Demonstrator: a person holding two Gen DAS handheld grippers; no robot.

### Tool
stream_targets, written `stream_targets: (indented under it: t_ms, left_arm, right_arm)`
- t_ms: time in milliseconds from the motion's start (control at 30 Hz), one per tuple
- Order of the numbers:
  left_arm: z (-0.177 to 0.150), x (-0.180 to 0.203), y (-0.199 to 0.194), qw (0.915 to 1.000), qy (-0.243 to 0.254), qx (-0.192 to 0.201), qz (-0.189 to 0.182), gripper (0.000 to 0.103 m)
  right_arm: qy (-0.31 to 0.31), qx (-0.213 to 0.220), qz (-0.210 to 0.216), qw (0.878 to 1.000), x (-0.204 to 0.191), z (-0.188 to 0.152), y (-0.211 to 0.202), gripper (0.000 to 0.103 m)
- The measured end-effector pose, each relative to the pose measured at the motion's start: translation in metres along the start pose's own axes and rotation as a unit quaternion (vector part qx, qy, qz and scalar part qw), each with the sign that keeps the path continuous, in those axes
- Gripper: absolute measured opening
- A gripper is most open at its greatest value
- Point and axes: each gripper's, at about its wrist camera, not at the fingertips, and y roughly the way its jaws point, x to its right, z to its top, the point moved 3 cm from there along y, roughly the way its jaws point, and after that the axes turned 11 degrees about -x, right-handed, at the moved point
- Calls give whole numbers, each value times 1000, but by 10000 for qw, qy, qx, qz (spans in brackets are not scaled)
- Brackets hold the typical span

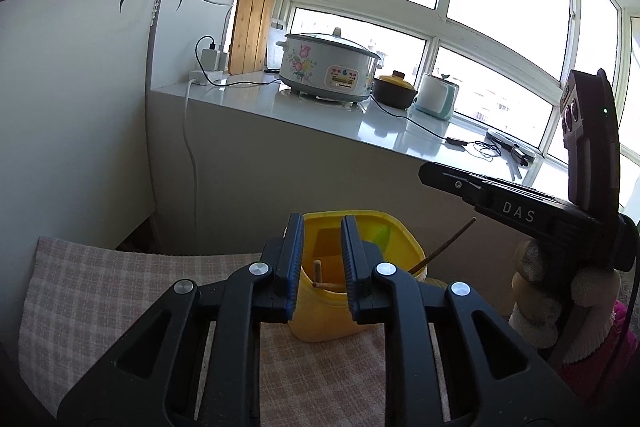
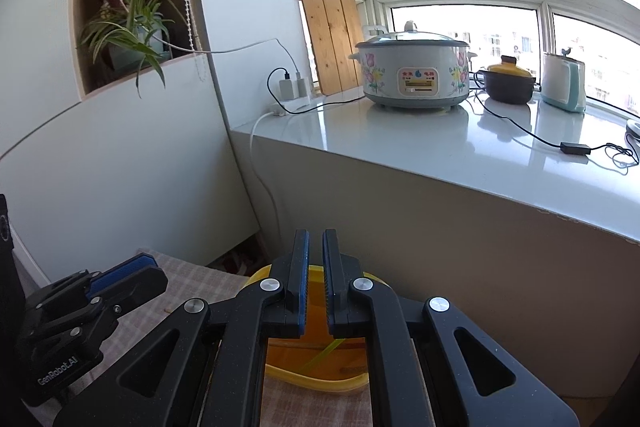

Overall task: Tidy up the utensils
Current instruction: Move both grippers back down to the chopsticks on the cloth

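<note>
The yellow holder (image 1: 352, 299) stands upright on the checked cloth (image 1: 120, 291) that covers the surface, toward its far edge below the window counter (image 2: 440, 147). It is placed mouth-up so that utensils drop in from above and lean against its wall. Wooden chopsticks (image 1: 442, 247) rest inside on a slant, one end projecting past the right rim; a green utensil (image 1: 380, 237) leans on the far inner wall. The sorting thus appears at least partly done.

The left gripper (image 1: 320, 267) hangs just above and before the holder's mouth, pitched moderately downward. Its jaws are parted a little and nothing lies between them; a short wooden end (image 1: 318, 273) seen in the gap belongs to an item inside the holder, behind the jaws.

The right gripper (image 2: 316, 279) is directly over the holder from the other side, likewise pitched downward. Its jaws are drawn nearly together, and no object shows between the pads. In the left wrist view its body reaches in from the right edge, held by a gloved hand (image 1: 560, 303).

Judgement: both grippers appear empty over the holder, consistent with a completed deposit.
</note>
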Motion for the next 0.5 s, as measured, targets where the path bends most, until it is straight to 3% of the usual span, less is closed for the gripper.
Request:
stream_targets:
  t_ms: [133,233,367,500]
  left_arm:
    - [-23,-21,-12,9996,-61,-223,147,22]
    - [-42,-39,-21,9987,-195,-415,241,31]
    - [-69,-62,-29,9962,-381,-673,399,33]
    - [-93,-83,-35,9930,-565,-915,496,38]
  right_arm:
    - [-167,-73,89,9998,-14,-13,-8,8]
    - [-318,-87,131,9994,-26,-26,-14,26]
    - [-544,-180,124,9983,-43,-47,-18,27]
    - [-633,-313,217,9973,-54,-68,-18,42]
